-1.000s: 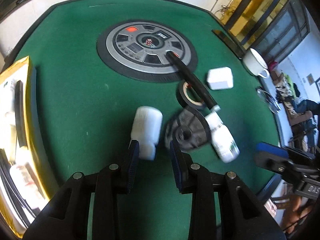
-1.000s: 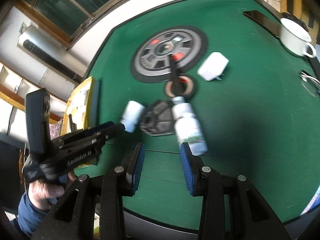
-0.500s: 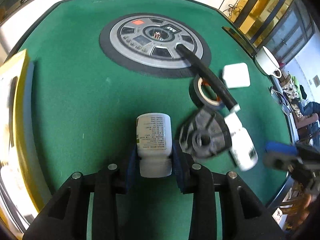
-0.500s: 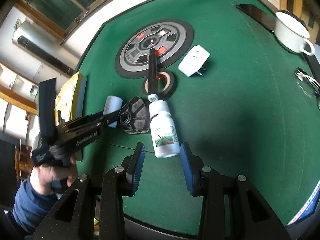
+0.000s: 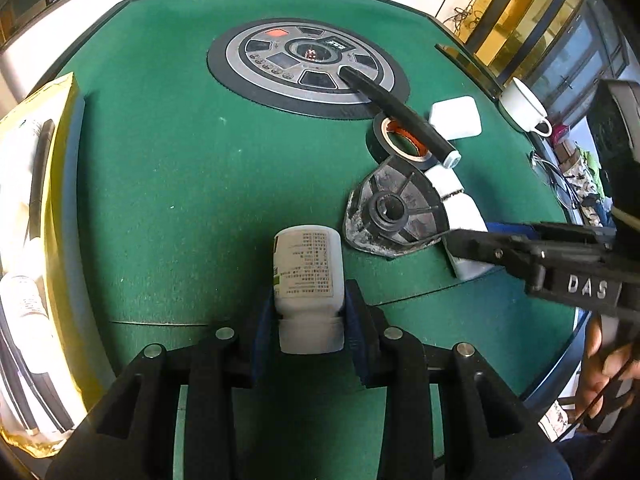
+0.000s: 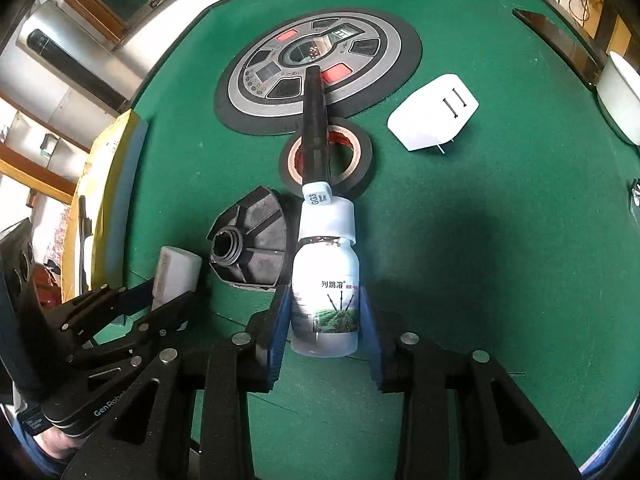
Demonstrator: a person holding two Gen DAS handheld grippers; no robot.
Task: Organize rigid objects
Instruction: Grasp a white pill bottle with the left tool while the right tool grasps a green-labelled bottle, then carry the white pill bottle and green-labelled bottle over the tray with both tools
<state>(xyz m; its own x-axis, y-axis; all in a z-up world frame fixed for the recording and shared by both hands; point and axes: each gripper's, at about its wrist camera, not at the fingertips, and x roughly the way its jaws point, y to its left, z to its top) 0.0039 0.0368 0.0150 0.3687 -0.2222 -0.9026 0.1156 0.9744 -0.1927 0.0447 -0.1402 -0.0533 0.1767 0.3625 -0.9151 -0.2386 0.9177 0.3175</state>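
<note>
While the left claw [image 5: 308, 322] clamps a white bottle [image 5: 309, 268], the right claw [image 6: 324, 320] grips the labelled bottle [image 6: 325, 300] on the counter [image 5: 160, 200].

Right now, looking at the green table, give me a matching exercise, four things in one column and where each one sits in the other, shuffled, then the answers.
Things:
1. bottle with the green picture label
2. plain white bottle
3. black marker
4. white charger

Places:
A. lies across the roll of black tape
B. between the pads of the left gripper
C. alone on the felt, prongs up, beside the tape
D. between the pads of the right gripper

Pairs: 1-D, 2-B, 3-A, 4-C
</note>
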